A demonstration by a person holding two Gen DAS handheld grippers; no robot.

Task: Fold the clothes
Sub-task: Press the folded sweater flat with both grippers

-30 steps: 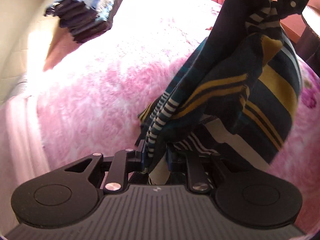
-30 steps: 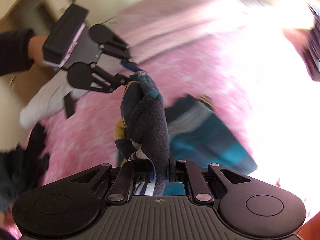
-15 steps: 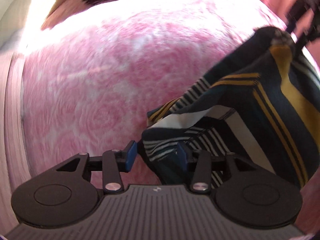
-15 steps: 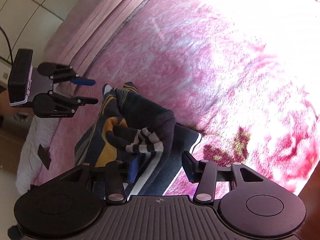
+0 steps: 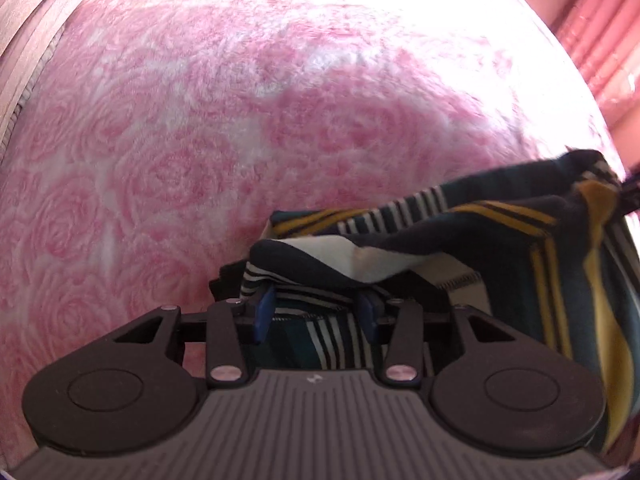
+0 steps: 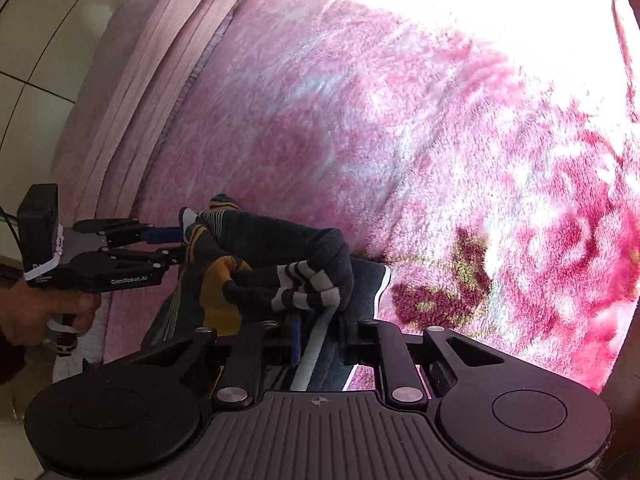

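Both jaws now spread around the striped garment (image 5: 500,240); only the right view shows the left gripper (image 6: 176,246)

Both cameras sit just behind their own claws, looking forward and down along the fingers from close above the bed's pink blanket (image 5: 240,128). The left wrist view faces across the bed toward the pink curtain (image 5: 600,40). The right wrist view looks toward the bed's edge, catching the left claw (image 6: 176,246). Both share the striped garment (image 5: 460,240) and blanket.
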